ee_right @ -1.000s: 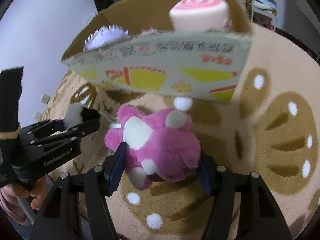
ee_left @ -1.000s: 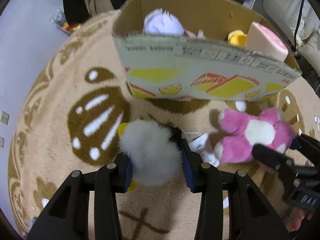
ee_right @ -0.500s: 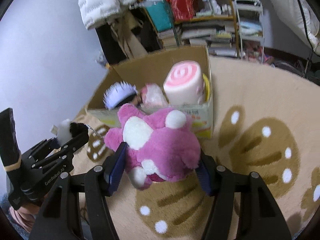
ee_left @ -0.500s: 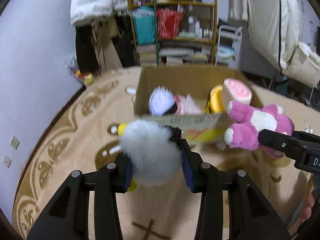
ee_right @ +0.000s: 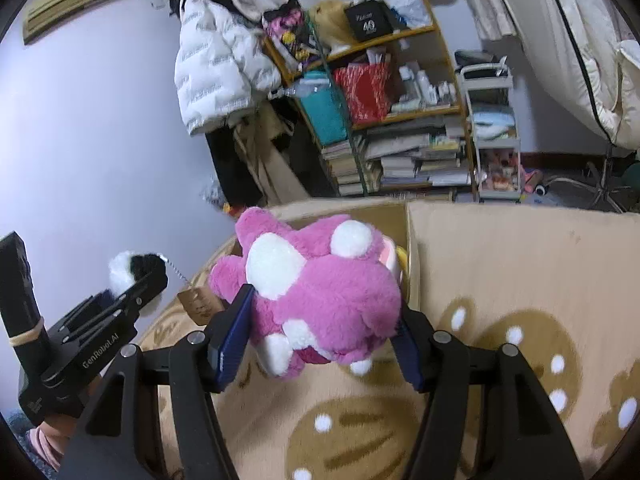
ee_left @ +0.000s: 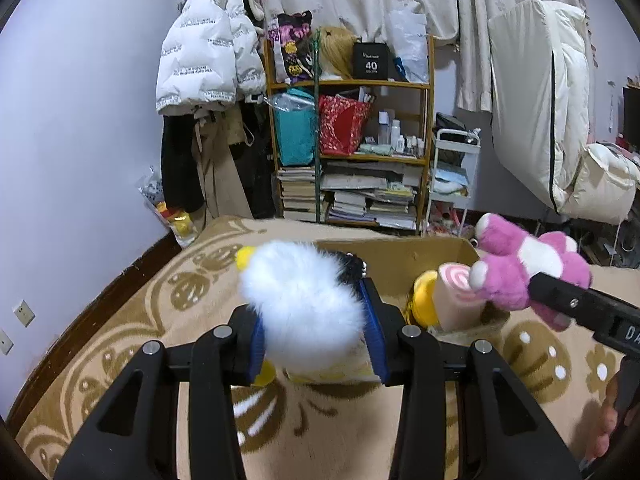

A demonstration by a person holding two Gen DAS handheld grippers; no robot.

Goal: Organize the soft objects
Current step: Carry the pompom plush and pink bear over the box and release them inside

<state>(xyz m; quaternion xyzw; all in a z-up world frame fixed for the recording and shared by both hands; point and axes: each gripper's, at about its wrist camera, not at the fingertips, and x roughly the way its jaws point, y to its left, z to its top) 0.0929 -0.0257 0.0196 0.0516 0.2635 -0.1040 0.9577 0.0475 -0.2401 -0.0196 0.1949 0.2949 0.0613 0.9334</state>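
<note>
White puffer jacket [ee_left: 208, 44] hangs at 11 o'clock; cluttered wooden shelf [ee_left: 352, 152] at 12; patterned tan rug [ee_right: 520, 320] underfoot.

Each fisheye view sits just behind its own hand-held gripper and looks forward along the fingers, tilted slightly down across the rug [ee_left: 132, 320] toward the far shelf [ee_left: 348, 152]. The left view looks from the left, with the right hand-held gripper [ee_left: 560, 300] at its right edge. The right view shows the left hand-held gripper [ee_right: 132, 292] at its left. Both share the box [ee_left: 420, 256], shelf and white jacket [ee_right: 216, 64].
</note>
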